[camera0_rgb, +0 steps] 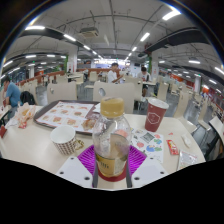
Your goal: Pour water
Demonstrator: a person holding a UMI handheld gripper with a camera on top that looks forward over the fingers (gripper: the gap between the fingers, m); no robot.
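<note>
The gripper (111,165) holds a clear plastic bottle with a yellow cap (111,134) upright between its two fingers (84,166), both purple pads appearing pressed against the lower body of the bottle, so the fingers are closed on it. The bottle stands at, or just above, the pale desk (35,148); whether its base touches the surface cannot be told. A small white patterned paper cup (66,139) stands on the desk just to the left of the bottle, and a taller red paper cup (156,113) stands beyond it to the right. A rectangular tray with a printed paper liner (66,116) lies further back on the left, and flat printed cards or packets (150,144) lie near the bottle on the right. The setting looks like a food hall with people seated in the distance. Assessment: the bottle is thin-walled and smooth, likely to flex and slip under pressure; how much water it contains is unclear, so its weight is uncertain. The low grip is secure for lifting, but tilting will shift the load towards the neck. The cap appears in place and would need removal before any pouring.
</note>
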